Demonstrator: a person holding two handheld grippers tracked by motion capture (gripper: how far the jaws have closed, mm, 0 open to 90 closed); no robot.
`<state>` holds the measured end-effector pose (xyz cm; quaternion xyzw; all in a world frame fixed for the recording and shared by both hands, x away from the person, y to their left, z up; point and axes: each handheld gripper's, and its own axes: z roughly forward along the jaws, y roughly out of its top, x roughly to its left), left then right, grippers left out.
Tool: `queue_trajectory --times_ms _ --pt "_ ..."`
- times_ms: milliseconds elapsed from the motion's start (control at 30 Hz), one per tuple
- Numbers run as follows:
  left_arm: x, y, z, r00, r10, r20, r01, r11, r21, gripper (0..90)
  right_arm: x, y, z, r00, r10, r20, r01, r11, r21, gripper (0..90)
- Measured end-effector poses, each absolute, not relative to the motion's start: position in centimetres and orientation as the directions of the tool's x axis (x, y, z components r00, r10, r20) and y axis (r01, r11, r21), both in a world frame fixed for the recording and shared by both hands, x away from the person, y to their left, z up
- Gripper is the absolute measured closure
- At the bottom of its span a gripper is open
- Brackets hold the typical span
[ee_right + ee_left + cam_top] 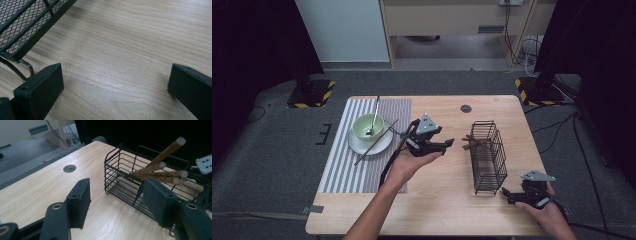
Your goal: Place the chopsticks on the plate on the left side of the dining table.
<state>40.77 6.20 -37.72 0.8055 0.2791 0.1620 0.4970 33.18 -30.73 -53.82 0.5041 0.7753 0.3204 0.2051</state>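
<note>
A black wire basket (488, 155) lies on the wooden table (442, 200), with several brown wooden chopsticks (472, 142) poking out of its left side. My left gripper (447, 144) hovers just left of those chopsticks, held from below by a hand. In the left gripper view its jaws stand open (116, 200) with nothing between them, facing the basket (120, 167) and the chopstick ends (160, 167). My right gripper (508, 195) rests low by the basket's near right corner. Its jaws are open (115, 82) over bare wood, with the basket's corner (22, 30) at upper left.
A green bowl (367, 126) with a spoon (375, 112) sits on a white plate (362, 146) on a striped placemat (347, 170) at the left. Chopsticks (374, 142) lean across the plate. A round cable hole (466, 108) marks the far table edge.
</note>
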Motion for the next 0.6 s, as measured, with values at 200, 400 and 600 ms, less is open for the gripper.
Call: queue_trajectory --times_ms 200,400,600 --pt "40.8 5.9 -37.7 0.795 0.606 -0.030 0.292 -0.338 0.895 32.9 33.2 -30.7 -53.8 -0.408 0.913 0.006 0.651 0.286 0.703 0.4" --pt "40.6 5.4 -37.8 0.804 0.594 -0.029 0.287 -0.346 0.893 31.7 33.2 -30.7 -53.8 -0.408 0.913 0.006 0.651 0.286 0.703 0.4" --pt "40.6 5.0 -37.4 0.811 0.585 -0.029 0.278 -0.340 0.898 30.6 33.2 -30.7 -53.8 -0.408 0.913 0.006 0.651 0.286 0.703 0.4"
